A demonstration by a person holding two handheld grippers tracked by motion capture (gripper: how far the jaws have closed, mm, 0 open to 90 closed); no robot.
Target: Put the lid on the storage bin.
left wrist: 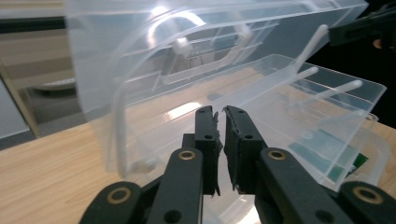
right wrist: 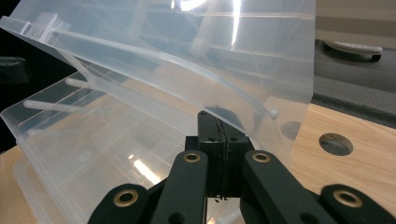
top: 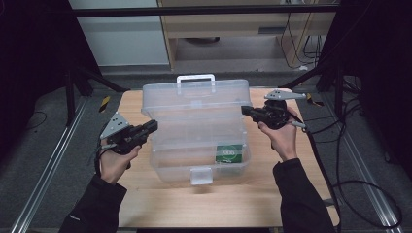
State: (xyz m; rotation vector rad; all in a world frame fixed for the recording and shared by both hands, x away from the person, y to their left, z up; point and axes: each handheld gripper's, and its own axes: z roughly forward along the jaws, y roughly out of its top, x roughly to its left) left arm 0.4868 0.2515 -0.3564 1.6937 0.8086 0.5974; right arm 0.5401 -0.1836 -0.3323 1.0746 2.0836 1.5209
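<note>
A clear plastic toolbox (top: 194, 145) stands on the wooden table (top: 228, 199) with its lid (top: 194, 97) tipped up and back, white handle (top: 195, 77) on top. An inner tray (left wrist: 299, 107) sits raised on thin arms. A green packet (top: 229, 153) lies in the base at the front right. My left gripper (top: 154, 126) points at the box's left side; its jaws (left wrist: 219, 112) are almost together, a thin slit between them and nothing in it. My right gripper (top: 244, 110) is at the lid's right edge. Its jaws (right wrist: 217, 119) are pressed together just under the lid's rim.
The table's right part has a round hole (right wrist: 335, 143). Cables (top: 350, 145) trail over the floor at the right. A wooden desk (top: 233, 24) stands behind the table, and metal rails (top: 48, 165) run along the floor on both sides.
</note>
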